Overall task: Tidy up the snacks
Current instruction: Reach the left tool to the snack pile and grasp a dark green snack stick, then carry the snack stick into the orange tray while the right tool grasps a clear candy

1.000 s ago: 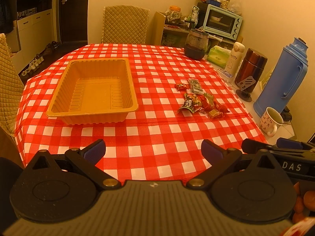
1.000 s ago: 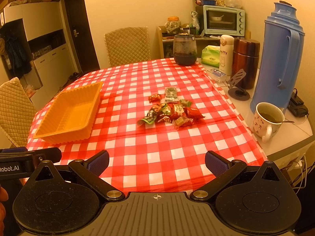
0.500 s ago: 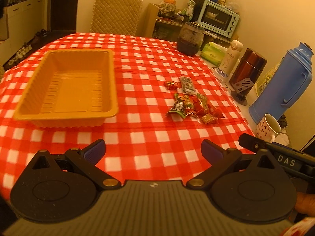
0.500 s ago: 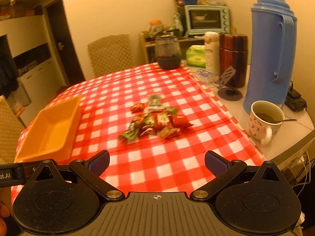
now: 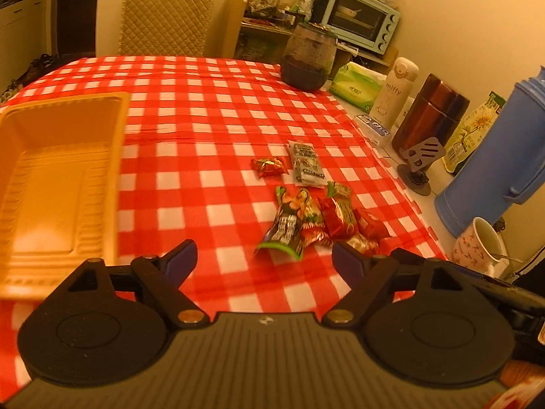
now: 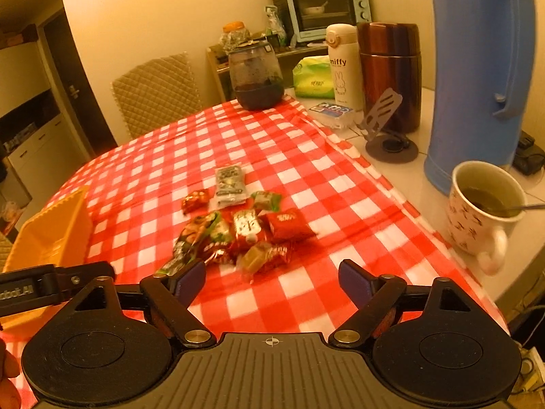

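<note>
Both tongs have just been narrowing yet stand spread and empty: left gripper (image 5: 264, 260) and right gripper (image 6: 271, 278) hang above the checked tablecloth (image 5: 211, 129), just short of the snack pile (image 6: 235, 230) (yellow tray (image 5: 58, 177) lies to its left).

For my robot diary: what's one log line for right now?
stage: approach | left gripper: open, closing | right gripper: open, closing | snacks: on tablecloth | tray: empty
</note>
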